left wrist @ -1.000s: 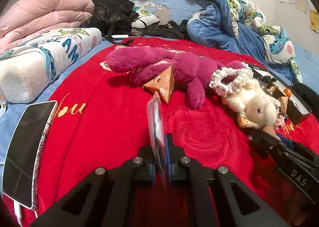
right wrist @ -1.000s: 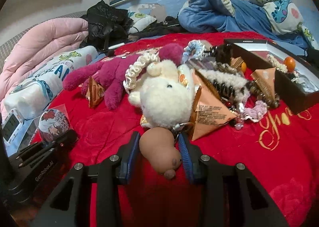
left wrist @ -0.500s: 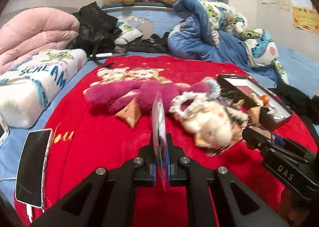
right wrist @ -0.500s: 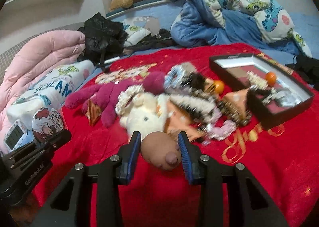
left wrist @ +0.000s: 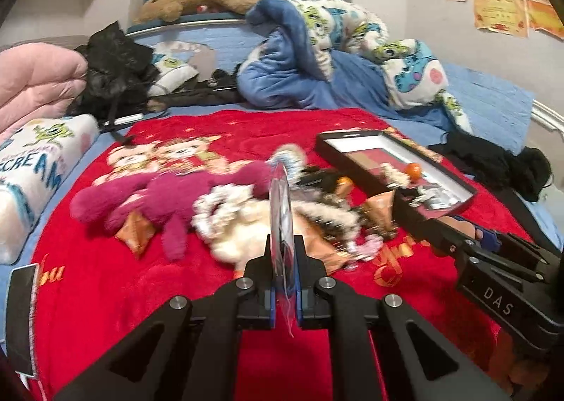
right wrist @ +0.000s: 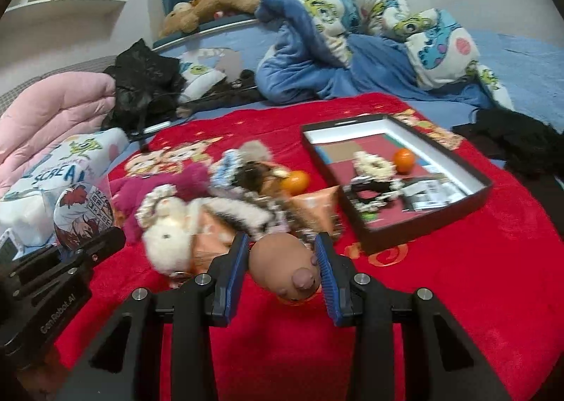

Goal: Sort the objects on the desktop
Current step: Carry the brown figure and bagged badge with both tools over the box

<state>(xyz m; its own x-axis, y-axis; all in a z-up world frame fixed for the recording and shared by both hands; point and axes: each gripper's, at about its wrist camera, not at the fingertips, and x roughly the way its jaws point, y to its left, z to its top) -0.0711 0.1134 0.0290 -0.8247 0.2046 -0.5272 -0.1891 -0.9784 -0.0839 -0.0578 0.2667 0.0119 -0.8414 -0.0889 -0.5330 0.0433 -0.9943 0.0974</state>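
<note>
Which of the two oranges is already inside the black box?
The farther-right orange, beside the white scrunchie in the black box. The other orange lies in the pile outside.

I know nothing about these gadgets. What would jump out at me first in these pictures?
Probably the bright red blanket with a jumble of plush toys, led by a magenta plush left of the heap. Next, each hand-held gripper is carrying something: the right clamps a brown squishy toy, the left pinches a round badge edge-on. A black tray sits to the right of the heap with an orange inside.
</note>
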